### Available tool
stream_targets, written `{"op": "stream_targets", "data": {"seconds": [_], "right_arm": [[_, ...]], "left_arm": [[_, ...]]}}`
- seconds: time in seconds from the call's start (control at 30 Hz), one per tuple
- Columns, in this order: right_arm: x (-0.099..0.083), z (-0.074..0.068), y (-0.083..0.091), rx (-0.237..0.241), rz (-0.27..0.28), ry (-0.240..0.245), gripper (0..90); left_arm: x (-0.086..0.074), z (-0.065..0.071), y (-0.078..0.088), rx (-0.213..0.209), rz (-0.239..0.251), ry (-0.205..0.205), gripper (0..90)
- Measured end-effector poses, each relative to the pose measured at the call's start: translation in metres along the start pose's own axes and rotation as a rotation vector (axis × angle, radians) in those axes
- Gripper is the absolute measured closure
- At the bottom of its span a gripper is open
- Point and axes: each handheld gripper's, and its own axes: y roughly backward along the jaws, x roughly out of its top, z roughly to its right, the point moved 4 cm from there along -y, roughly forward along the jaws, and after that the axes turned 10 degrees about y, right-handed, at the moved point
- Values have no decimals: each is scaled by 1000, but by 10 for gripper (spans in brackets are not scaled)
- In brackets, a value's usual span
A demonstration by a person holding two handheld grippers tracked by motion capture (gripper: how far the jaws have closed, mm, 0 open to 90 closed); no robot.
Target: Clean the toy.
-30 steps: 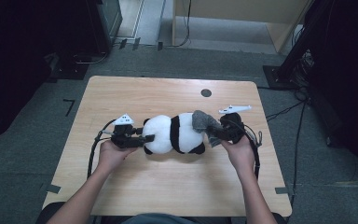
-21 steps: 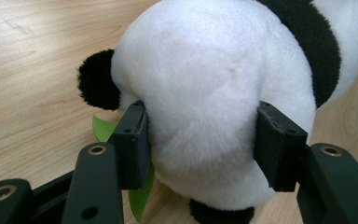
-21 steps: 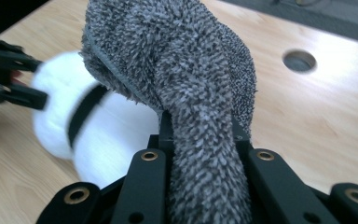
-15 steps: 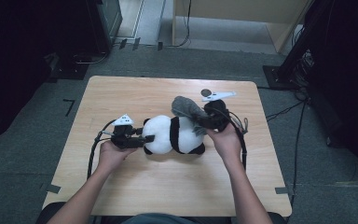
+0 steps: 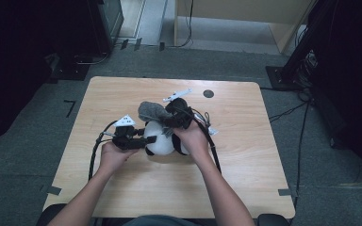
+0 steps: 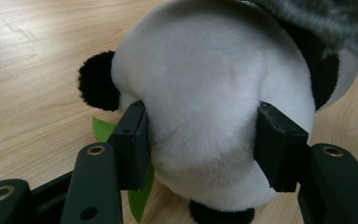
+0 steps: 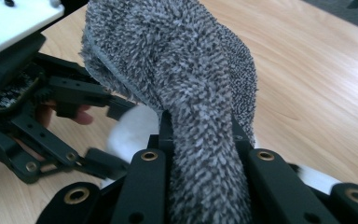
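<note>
Panda (image 5: 162, 143) plush lying mid-table (image 5: 245, 174), white body with black limbs, small green leaf (image 6: 137, 198) tucked under it against the wood.

Left claw (image 5: 143, 140) clamped on panda: both pads pressed into the white fur on opposite sides (clear in left gripper view, panda (image 6: 205, 107) bulging between the pads, black paw off to one side, another at bottom edge). Left hand (image 5: 111, 157) gripping the claw body, white plate on top, cable looping back toward the table's near left.

Right claw (image 5: 167, 117) clenched on cloth (image 5: 152, 111), grey and shaggy. In right gripper view, cloth (image 7: 191, 93) pinched tight between the two black jaws (image 7: 205, 177), rising up and folding over in a hump, loose end hanging forward. Cloth held up off the wood, draped above the far side of the panda, touching or just over its top (cannot tell which). Right hand (image 5: 193, 139) resting over the panda's right end, wrist angled inward toward the left claw.

Both claws close together, left claw body visible just behind the cloth in right gripper view, a bit of white fur (image 7: 130, 130) showing between them.

No containers in sight (nothing held in anything). Dark round mark (image 5: 208, 93) on the wood near the far edge, well apart from the panda. Rest of scene: grey floor, dark equipment and cables around the table.
</note>
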Motion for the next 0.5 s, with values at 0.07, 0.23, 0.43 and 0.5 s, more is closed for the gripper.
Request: {"op": "stream_targets", "data": {"seconds": [0.07, 0.23, 0.43, 0.5], "right_arm": [[0, -6, -10, 3, -23, 12, 763], [-6, -14, -21, 8, -35, 22, 761], [-16, -17, -14, 22, -55, 61, 760], [-23, -17, -9, 17, -51, 69, 760]], "left_arm": [[0, 0, 0, 2, 0, 1, 436], [-1, -1, 0, 12, -11, -7, 434], [-1, 0, -1, 18, -17, -13, 439], [-1, 0, -1, 18, -19, -11, 441]]}}
